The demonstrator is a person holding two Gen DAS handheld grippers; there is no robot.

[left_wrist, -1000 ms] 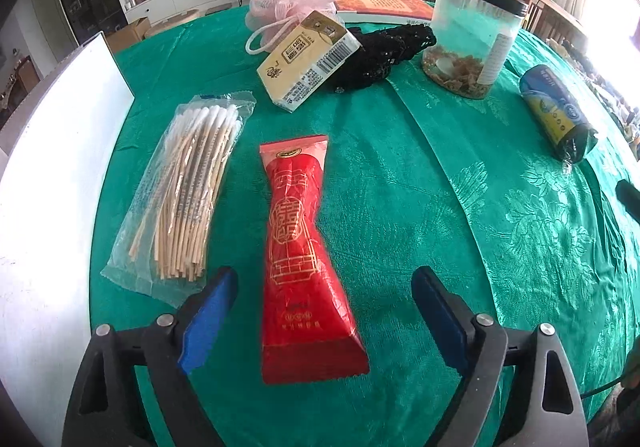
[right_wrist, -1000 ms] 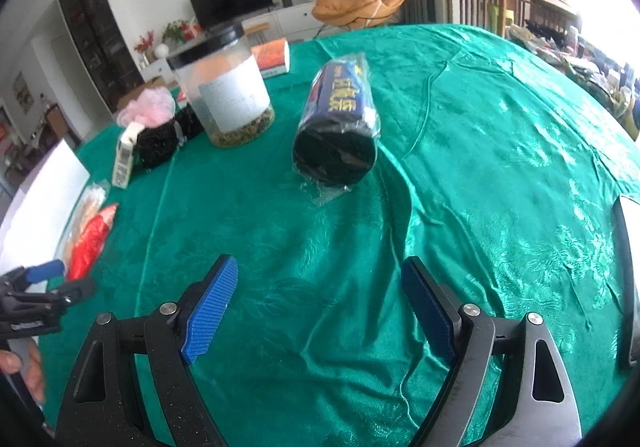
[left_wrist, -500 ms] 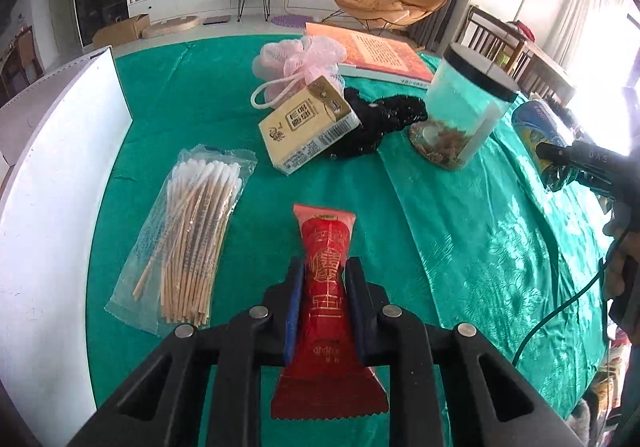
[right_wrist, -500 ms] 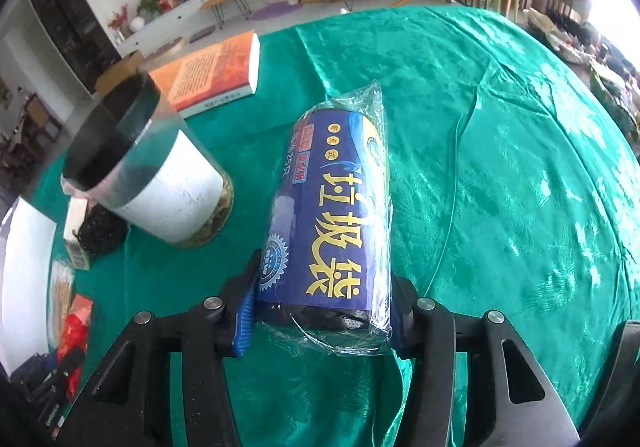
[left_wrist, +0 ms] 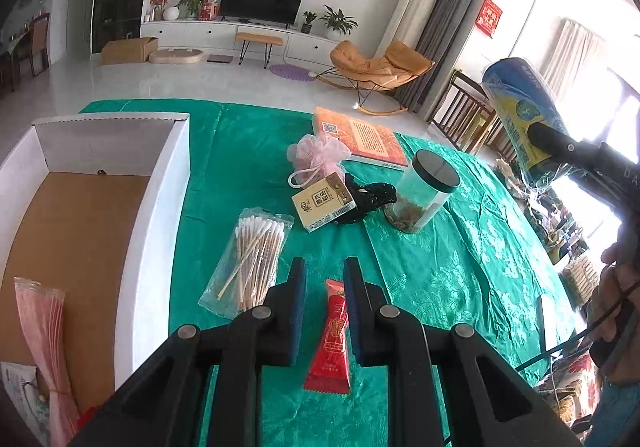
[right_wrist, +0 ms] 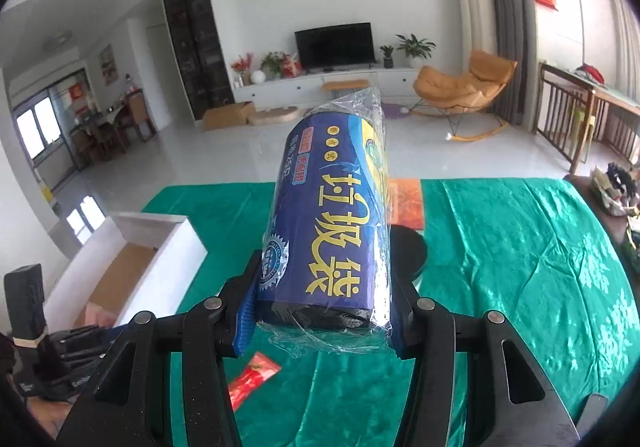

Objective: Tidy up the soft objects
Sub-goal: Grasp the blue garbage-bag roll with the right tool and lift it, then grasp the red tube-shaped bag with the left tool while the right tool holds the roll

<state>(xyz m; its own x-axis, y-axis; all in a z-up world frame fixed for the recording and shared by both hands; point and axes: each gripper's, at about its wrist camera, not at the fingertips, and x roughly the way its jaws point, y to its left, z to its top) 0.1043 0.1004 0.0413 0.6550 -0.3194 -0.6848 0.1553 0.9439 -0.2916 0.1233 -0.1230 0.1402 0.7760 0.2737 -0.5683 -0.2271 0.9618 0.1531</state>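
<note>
Left jaws narrow above one red packet (left_wrist: 334,331), right jaws clamping one blue roll (right_wrist: 332,223), one white box (left_wrist: 160,183)

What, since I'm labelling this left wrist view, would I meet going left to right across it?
White box → bag of cotton swabs → yellow carton → clear jar → blue roll.

Bare cloth (left_wrist: 460,267) right of jar (left_wrist: 422,195); swab bag (left_wrist: 250,259), carton (left_wrist: 324,203) crowd lane beside box wall (left_wrist: 160,215).
</note>
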